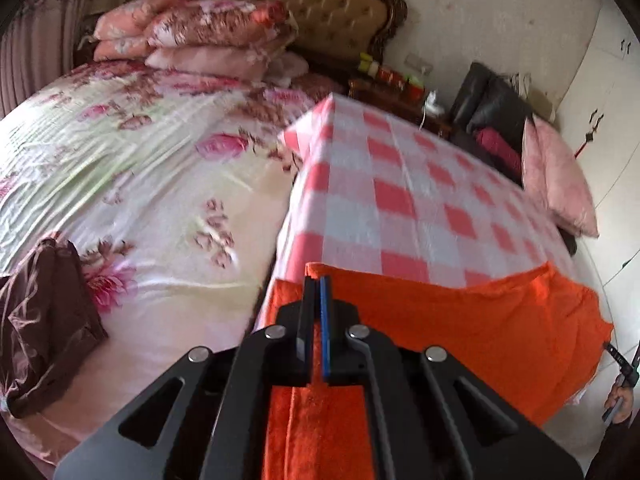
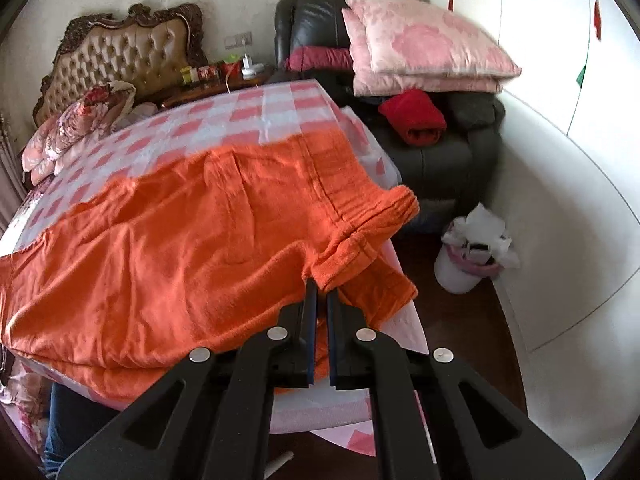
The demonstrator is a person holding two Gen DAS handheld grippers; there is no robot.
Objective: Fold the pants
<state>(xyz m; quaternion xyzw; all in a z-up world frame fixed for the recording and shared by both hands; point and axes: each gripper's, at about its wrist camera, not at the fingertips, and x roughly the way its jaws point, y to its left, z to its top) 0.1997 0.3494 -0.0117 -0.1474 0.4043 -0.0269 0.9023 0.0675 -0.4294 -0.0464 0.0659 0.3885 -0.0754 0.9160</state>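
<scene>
Both grippers pinch the orange pants (image 2: 192, 232): left gripper (image 1: 317, 280) clenched on a leg end, right gripper (image 2: 322, 290) on the waistband. Pants lie across the checkered table (image 1: 400, 184), apparently one fold in; further folds remain.

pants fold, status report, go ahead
Left gripper shut on orange pants at one end. Right gripper shut on the waistband. Pants spread across checkered table. Nothing in the way.
</scene>
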